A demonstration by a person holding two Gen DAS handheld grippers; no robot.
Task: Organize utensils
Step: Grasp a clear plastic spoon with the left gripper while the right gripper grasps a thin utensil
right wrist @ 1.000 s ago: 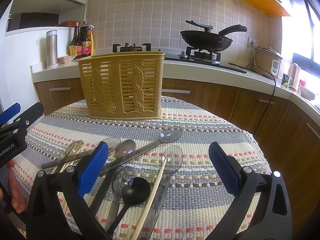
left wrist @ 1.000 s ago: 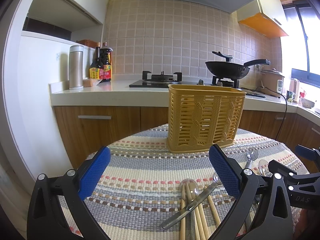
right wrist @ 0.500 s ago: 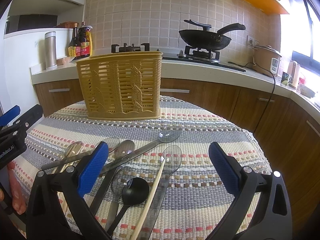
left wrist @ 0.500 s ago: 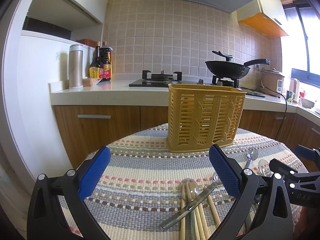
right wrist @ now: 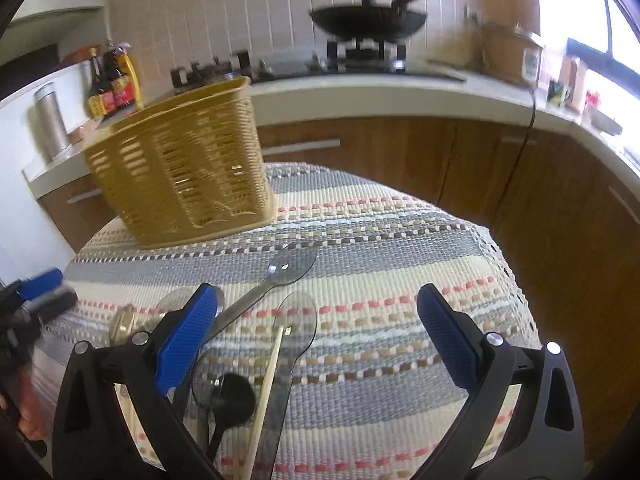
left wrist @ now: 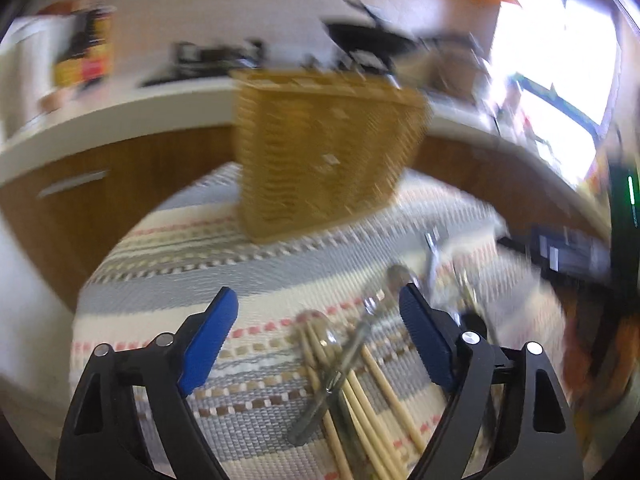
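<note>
Both tools are hanging spread wide and empty over the striped woven tabletop (right wrist: 400, 248), probably lining up for a first pick. The left tool (left wrist: 318, 334) is framing a bundle of pale wooden chopsticks (left wrist: 362, 396) crossed by a metal spoon (left wrist: 340, 368). The right tool (right wrist: 316, 326) is hovering above two clear plastic spoons (right wrist: 294, 266), a black spoon (right wrist: 232, 400) and one chopstick (right wrist: 268, 376). The yellow slotted plastic basket (right wrist: 180, 168), the likely destination, is standing upright farther back. Overlapping handles are crowding any clean pick.

Tongs (right wrist: 316, 334) agape over spoons (right wrist: 294, 266) — basket (right wrist: 180, 164) beyond.
</note>
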